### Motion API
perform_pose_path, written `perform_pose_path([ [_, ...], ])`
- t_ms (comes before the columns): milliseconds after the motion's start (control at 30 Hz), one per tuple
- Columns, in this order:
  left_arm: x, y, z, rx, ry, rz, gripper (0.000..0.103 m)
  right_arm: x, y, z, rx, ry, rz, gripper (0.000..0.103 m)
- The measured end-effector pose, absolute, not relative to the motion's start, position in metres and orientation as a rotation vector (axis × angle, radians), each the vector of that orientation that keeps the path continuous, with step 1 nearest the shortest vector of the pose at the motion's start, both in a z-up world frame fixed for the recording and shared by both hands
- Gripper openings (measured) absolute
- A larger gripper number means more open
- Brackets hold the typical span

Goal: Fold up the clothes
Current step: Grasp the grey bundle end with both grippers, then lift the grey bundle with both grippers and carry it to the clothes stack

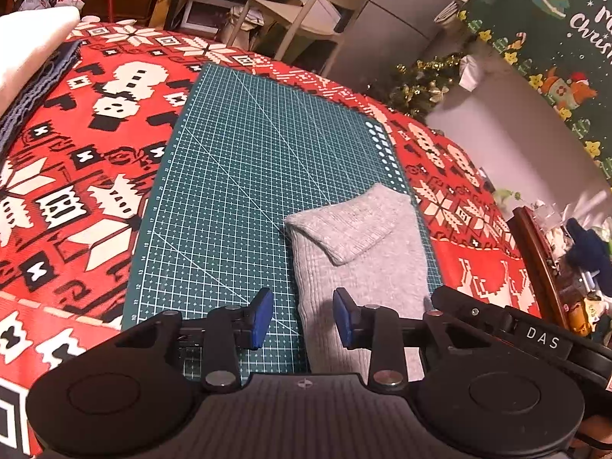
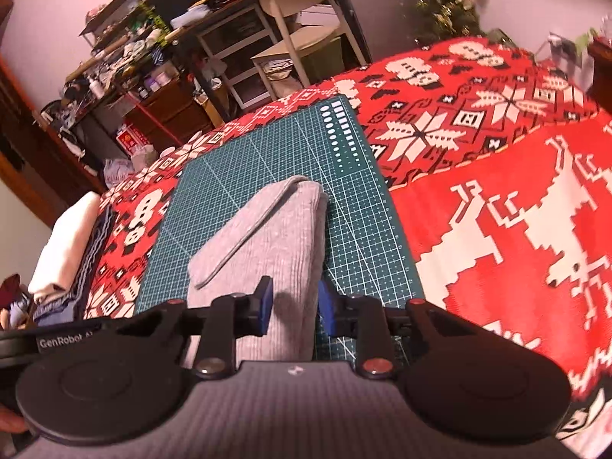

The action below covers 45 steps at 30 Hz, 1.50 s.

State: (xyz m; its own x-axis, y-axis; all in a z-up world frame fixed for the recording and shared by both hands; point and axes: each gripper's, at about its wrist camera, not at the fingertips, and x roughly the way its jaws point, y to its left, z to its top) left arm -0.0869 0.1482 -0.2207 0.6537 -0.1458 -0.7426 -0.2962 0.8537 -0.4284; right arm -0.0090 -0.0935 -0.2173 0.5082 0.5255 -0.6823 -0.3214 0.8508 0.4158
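While the grey knit garment (image 1: pixel 363 252) lies folded on the green cutting mat (image 1: pixel 229 191), close to the mat's right edge, both grippers sit right at its near end. Left gripper (image 1: pixel 303 321) has its jaws spread wide with nothing between them, one blue pad over the mat and the other over the knit. Right gripper (image 2: pixel 294 308) is parted too, straddling the garment's near right edge; can't tell if the pads touch it. White folded cloth (image 2: pixel 65 244) sits off left on the red Christmas tablecloth (image 2: pixel 497 229).
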Motion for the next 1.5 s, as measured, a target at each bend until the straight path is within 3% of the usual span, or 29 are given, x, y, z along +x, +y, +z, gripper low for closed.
perform_pose_path([
  [433, -0.073, 0.152, -0.233, -0.588, 0.902, 0.082, 0.033, 0.01, -0.089, -0.252, 0.346, 0.955, 0.494, 0.024],
  [567, -0.071, 0.155, -0.238, -0.665, 0.905, 0.051, 0.016, 0.009, -0.083, -0.253, 0.329, 0.948, 0.505, 0.021],
  [733, -0.072, 0.151, -0.235, -0.634, 0.889, 0.053, 0.013, 0.004, -0.082, -0.25, 0.315, 0.93, 0.507, 0.011],
  [1133, -0.087, 0.162, -0.205, -0.622, 0.753, 0.089, 0.008, -0.014, -0.056, -0.206, 0.23, 0.814, 0.583, 0.008],
  [1500, -0.132, 0.246, -0.143, -0.65, 0.523, 0.211, 0.008, -0.024, 0.03, -0.139, 0.204, 0.703, 0.771, 0.008],
])
